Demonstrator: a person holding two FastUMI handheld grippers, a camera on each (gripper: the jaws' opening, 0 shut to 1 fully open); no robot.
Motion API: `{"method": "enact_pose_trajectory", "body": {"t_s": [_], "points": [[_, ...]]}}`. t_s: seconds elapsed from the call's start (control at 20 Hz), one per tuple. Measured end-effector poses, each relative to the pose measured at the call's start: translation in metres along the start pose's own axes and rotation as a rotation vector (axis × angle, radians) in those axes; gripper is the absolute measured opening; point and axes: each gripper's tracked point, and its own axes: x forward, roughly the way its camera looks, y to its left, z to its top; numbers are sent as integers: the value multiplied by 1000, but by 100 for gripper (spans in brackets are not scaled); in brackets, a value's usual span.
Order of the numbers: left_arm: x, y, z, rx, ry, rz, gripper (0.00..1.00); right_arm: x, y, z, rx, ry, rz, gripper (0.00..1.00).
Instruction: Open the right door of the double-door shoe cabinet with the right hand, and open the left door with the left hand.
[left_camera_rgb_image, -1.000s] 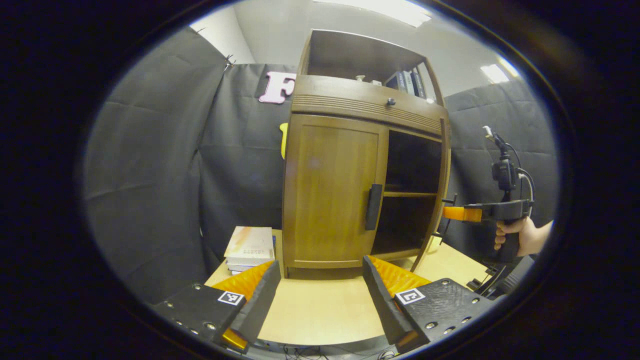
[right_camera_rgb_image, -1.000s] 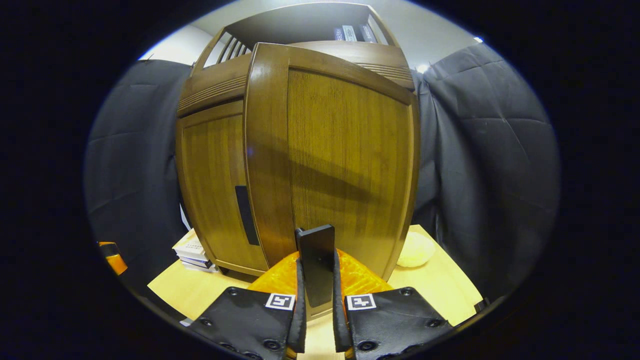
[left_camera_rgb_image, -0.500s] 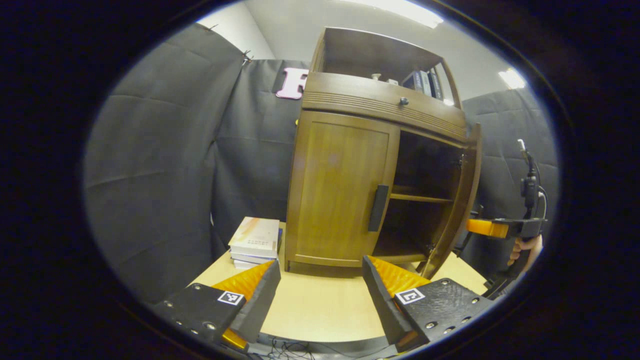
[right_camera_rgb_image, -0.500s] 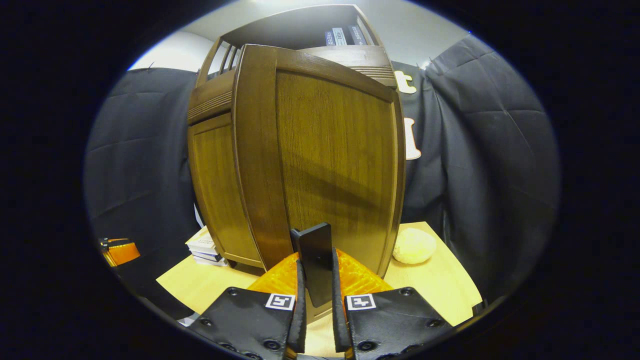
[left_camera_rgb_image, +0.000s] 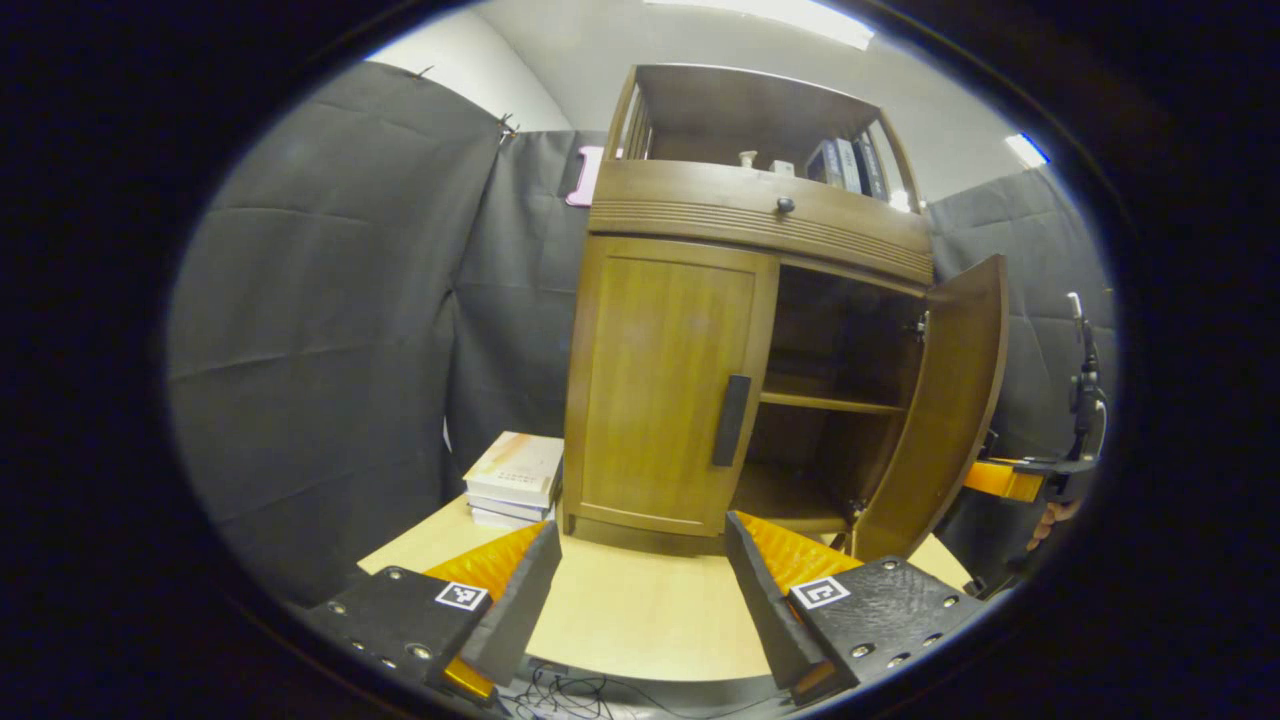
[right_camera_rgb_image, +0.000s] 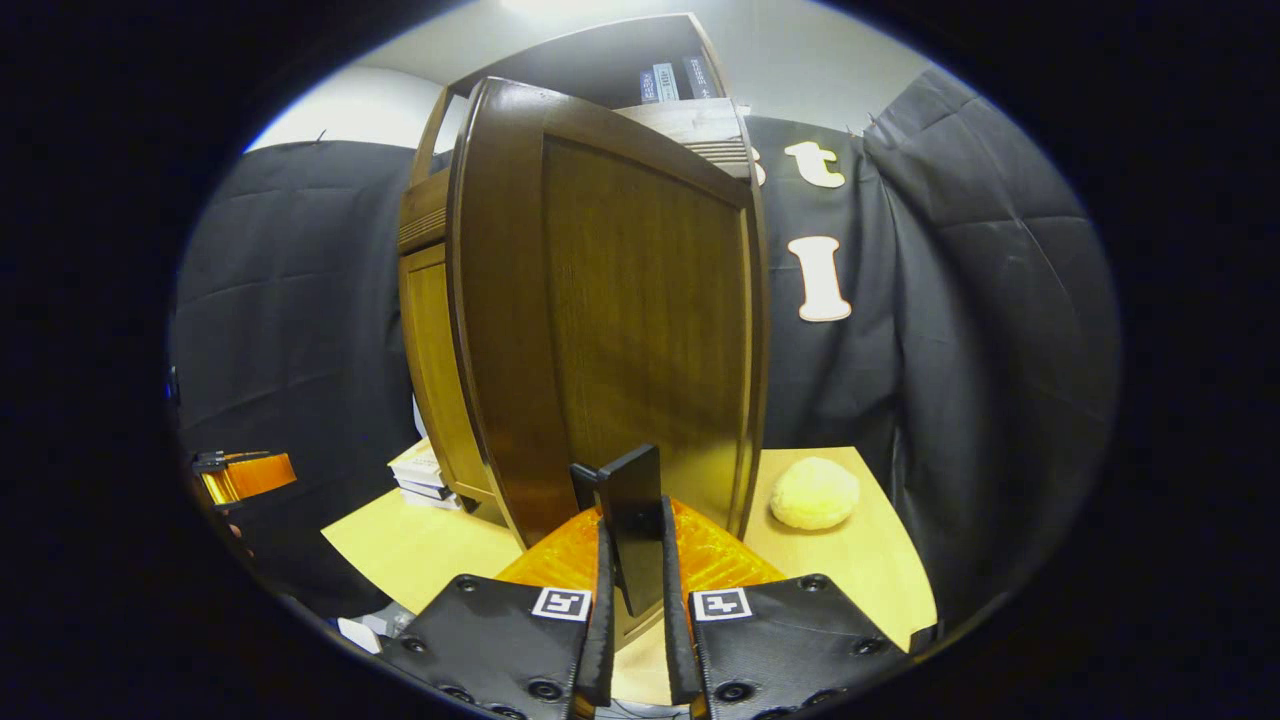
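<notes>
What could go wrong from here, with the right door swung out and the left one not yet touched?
The right claw is clamped on the right door's handle; swinging wider could sweep the right door into the pale round object beside it. The left claw is open, short of the left door's handle, and might miss that slim handle.

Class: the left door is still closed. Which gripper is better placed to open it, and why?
Left. The left gripper is open, facing the left door's handle. The right gripper is clamped on the right door's handle.
</notes>
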Motion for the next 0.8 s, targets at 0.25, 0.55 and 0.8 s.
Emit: {"method": "enact_pose_trajectory", "body": {"t_s": [0.25, 0.55, 0.8], "points": [[-12, -17, -6, 15, -7, 42, 94, -16, -47, -3, 3, -14, 26, 23], [-23, -33, -7, 19, -19, 71, 94, -24, -97, -2, 7, -34, 12, 4], [-26, -38, -4, 34, -22, 80, 94, -17, -96, 1, 33, -45, 24, 16]]}}
